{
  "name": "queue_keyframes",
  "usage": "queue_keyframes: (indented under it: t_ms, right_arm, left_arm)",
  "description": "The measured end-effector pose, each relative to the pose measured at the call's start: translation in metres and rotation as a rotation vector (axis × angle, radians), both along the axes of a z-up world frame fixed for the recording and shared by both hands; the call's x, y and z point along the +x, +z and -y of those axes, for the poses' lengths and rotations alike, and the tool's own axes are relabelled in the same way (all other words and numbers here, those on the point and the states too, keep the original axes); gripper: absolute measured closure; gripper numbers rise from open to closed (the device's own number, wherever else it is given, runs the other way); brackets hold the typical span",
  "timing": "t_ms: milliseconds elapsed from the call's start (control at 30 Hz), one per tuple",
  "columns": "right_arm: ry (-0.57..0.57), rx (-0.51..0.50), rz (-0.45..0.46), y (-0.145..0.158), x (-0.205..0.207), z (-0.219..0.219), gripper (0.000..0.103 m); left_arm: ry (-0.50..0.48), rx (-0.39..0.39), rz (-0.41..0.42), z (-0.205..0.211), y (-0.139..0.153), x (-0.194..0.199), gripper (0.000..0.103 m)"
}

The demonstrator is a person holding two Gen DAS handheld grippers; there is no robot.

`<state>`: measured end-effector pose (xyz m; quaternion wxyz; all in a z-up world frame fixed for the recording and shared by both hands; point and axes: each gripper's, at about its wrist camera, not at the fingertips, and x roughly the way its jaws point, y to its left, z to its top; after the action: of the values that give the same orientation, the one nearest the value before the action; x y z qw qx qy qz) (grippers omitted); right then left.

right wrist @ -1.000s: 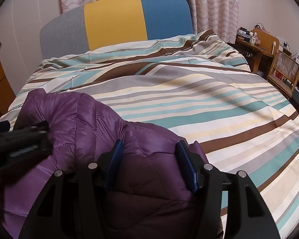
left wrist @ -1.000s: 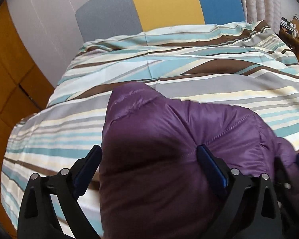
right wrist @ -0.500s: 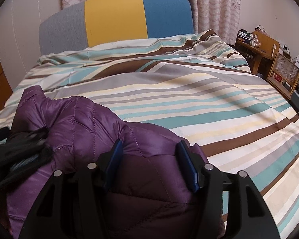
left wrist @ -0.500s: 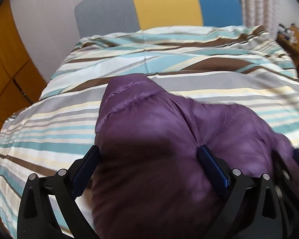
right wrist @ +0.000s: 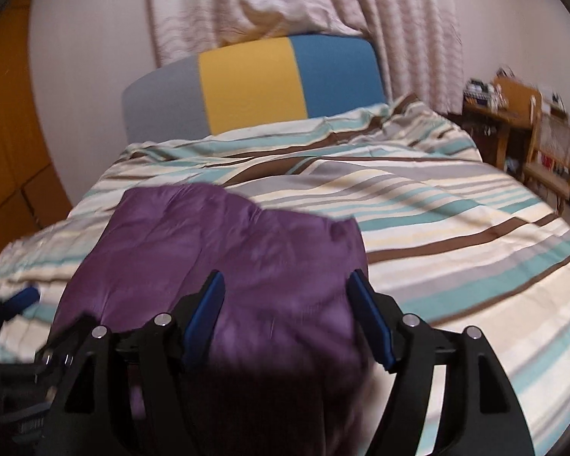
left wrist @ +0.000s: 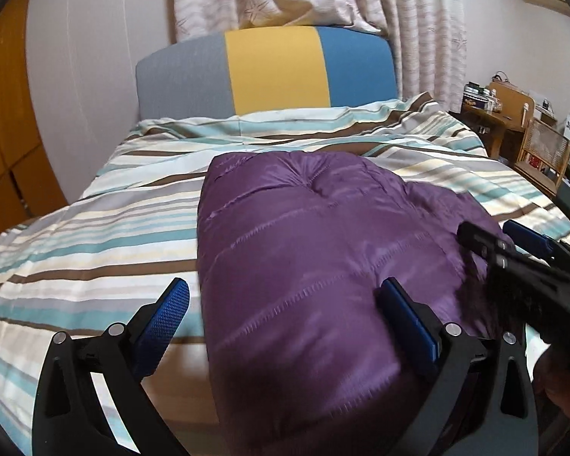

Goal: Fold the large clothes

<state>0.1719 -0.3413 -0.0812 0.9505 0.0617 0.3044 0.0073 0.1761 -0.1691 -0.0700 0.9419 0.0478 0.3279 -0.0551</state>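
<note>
Jacket, purple and quilted, lies folded near the bed's foot edge, long axis toward the headboard, directly ahead of both: left hand-held gripper gapes beside it, right hand-held gripper, just opening, straddles it unclamped.

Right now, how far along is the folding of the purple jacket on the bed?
Mostly done, it seems: the purple jacket lies in a compact bundle on the striped bedcover. In hand: the left claw is open, and the right claw has just been opening, with the jacket between its jaws. Left: perhaps a final tidy; whether more folds are needed is unclear.
</note>
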Motion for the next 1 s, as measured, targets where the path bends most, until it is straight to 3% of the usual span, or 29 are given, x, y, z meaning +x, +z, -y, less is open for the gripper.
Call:
queue_keyframes:
  t_ms: [67, 167, 300, 500, 633, 733, 867, 1000]
  right_arm:
    - [-0.009, -0.047, -0.035, -0.008, -0.006, -0.005, 0.030]
    - [-0.012, -0.035, -0.096, -0.025, -0.002, -0.003, 0.029]
    - [0.000, 0.007, -0.168, -0.042, 0.012, 0.003, 0.025]
    - [-0.006, 0.030, -0.160, -0.041, 0.007, 0.008, 0.021]
    - [0.006, 0.057, -0.124, -0.026, -0.015, 0.013, 0.020]
    - [0.031, 0.068, -0.121, -0.020, -0.039, 0.012, 0.020]
    - [0.043, 0.034, -0.147, -0.032, -0.052, 0.009, 0.019]
    - [0.048, 0.042, -0.199, -0.044, -0.042, 0.009, 0.016]
  left_arm:
    - [-0.015, 0.026, -0.013, 0.002, -0.006, -0.002, 0.003]
    - [-0.032, 0.058, -0.035, 0.004, -0.023, 0.002, 0.003]
    - [-0.049, -0.016, -0.101, -0.007, -0.038, 0.016, 0.003]
    - [-0.044, -0.006, -0.084, -0.004, -0.033, 0.010, 0.003]
    - [-0.046, -0.125, -0.149, -0.015, -0.015, -0.007, 0.003]
    - [-0.066, -0.143, -0.144, -0.018, -0.011, -0.022, 0.003]
    - [-0.091, -0.098, -0.171, -0.017, -0.032, -0.027, 0.003]
    - [-0.088, -0.183, -0.231, -0.026, -0.048, -0.019, 0.003]
